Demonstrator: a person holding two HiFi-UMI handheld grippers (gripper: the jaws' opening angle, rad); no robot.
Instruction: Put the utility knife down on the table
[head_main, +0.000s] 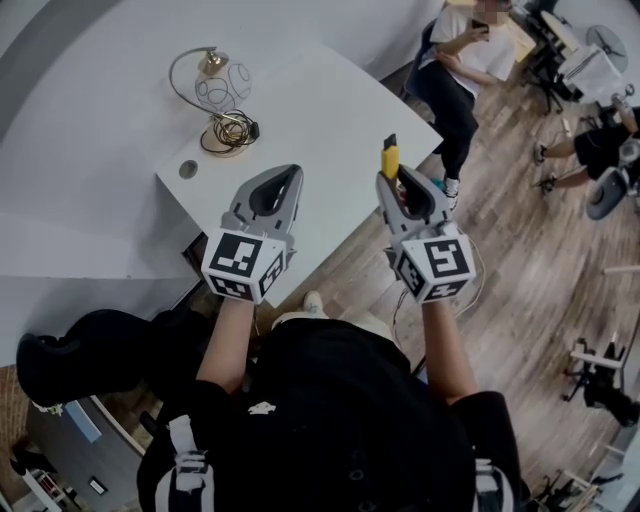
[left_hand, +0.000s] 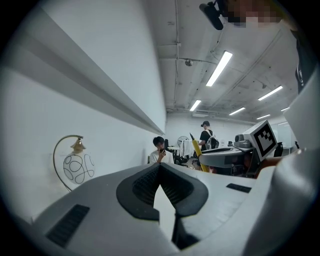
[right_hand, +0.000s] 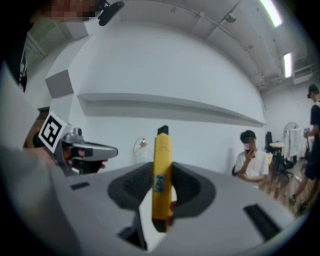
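A yellow utility knife (head_main: 390, 158) with a black tip stands upright in my right gripper (head_main: 397, 180), which is shut on it. The gripper hangs above the right edge of the white table (head_main: 320, 110). In the right gripper view the knife (right_hand: 161, 175) is pinched between the dark pads of the right gripper (right_hand: 162, 172). My left gripper (head_main: 287, 178) is held over the table's near edge, shut with nothing in it. The left gripper (left_hand: 160, 167) has its tips touching in its own view, where the knife (left_hand: 198, 154) shows to the right.
A curved brass lamp with a round glass shade (head_main: 222, 95) and a coiled cord stands at the table's far left. A cable hole (head_main: 188, 169) lies near it. A seated person (head_main: 462, 60) is beyond the table's right corner, over the wooden floor (head_main: 540, 250). Chairs stand further right.
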